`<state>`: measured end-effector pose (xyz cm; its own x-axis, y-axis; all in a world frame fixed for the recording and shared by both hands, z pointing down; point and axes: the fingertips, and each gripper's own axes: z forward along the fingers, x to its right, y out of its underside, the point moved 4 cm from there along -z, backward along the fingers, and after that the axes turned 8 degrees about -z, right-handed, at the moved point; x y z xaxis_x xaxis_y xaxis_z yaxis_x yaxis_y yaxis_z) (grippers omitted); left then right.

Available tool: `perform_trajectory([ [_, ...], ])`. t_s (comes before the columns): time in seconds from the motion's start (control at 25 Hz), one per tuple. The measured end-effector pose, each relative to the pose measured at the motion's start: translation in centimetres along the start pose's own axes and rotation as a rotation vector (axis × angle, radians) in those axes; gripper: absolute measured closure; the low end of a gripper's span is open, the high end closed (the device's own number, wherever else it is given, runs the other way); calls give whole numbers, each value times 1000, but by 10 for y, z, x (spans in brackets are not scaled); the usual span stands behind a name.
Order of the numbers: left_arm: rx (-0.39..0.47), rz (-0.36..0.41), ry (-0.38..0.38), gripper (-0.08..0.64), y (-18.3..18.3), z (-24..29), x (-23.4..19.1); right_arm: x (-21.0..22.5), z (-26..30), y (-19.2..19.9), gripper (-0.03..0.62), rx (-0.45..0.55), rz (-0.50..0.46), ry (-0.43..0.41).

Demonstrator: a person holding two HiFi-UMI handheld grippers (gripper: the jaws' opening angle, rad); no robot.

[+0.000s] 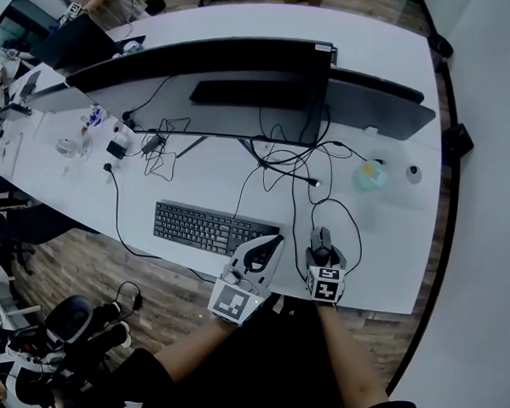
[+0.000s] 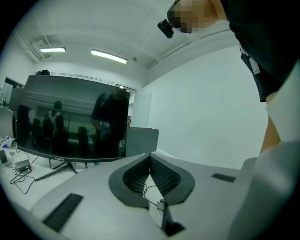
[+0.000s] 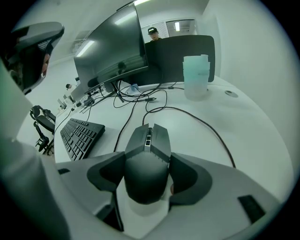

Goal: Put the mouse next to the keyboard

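While the right gripper [image 3: 147, 176] clamps the mouse [image 3: 149, 140] by its flanks at lower centre, right of the keyboard [image 1: 213, 228], it seems light, rigid and slick-shelled; the left gripper [image 2: 150, 159] is pinched together, empty.

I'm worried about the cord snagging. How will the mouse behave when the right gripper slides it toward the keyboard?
The mouse looks rigid and smooth-shelled, so the right gripper's jaws, closed on its sides, might slip if squeezed lightly. Its cable lies in loose curves, so it will probably trail floppily with slight drag. Low and broad, it should slide, not roll.
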<state>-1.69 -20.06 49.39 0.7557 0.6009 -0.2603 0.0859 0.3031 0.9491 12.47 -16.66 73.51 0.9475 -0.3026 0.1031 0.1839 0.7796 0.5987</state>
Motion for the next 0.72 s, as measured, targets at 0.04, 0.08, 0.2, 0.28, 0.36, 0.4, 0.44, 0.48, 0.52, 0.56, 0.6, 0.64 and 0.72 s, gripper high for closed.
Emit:
perform_trajectory([
  [0.04, 0, 7, 2, 555, 0, 0, 0, 0, 1, 0, 290, 0, -5, 5],
  [0.08, -2, 9, 2, 555, 1, -1, 0, -1, 1, 1, 290, -1, -12, 11],
  [0.2, -24, 6, 0, 555, 8, -3, 3, -3, 3, 1, 290, -14, -34, 22],
  [0.28, -35, 44, 13, 555, 10, -5, 7, -5, 3, 0, 290, -29, -58, 24],
  [0.36, -53, 157, 47, 555, 7, -7, 16, -6, 1, 0, 290, -47, -87, 26],
  [0.4, -62, 196, 62, 555, 6, -9, 21, -6, 1, 1, 289, -55, -98, 29],
  [0.44, -62, 202, 68, 555, 5, -11, 24, -5, 1, 2, 288, -61, -105, 33],
  [0.48, -54, 182, 64, 555, 5, -14, 25, -5, 2, 3, 288, -64, -108, 36],
  [0.52, -41, 155, 55, 555, 5, -17, 25, -4, 2, 3, 288, -65, -110, 39],
  [0.56, -30, 139, 46, 555, 5, -21, 23, -4, 3, 3, 288, -64, -113, 41],
  [0.6, -24, 142, 40, 555, 4, -25, 23, -5, 3, 3, 288, -64, -116, 41],
  [0.64, -24, 159, 40, 555, 3, -30, 22, -5, 3, 3, 288, -66, -118, 41],
  [0.72, -25, 183, 44, 555, 0, -40, 22, -6, 0, 3, 288, -75, -112, 48],
])
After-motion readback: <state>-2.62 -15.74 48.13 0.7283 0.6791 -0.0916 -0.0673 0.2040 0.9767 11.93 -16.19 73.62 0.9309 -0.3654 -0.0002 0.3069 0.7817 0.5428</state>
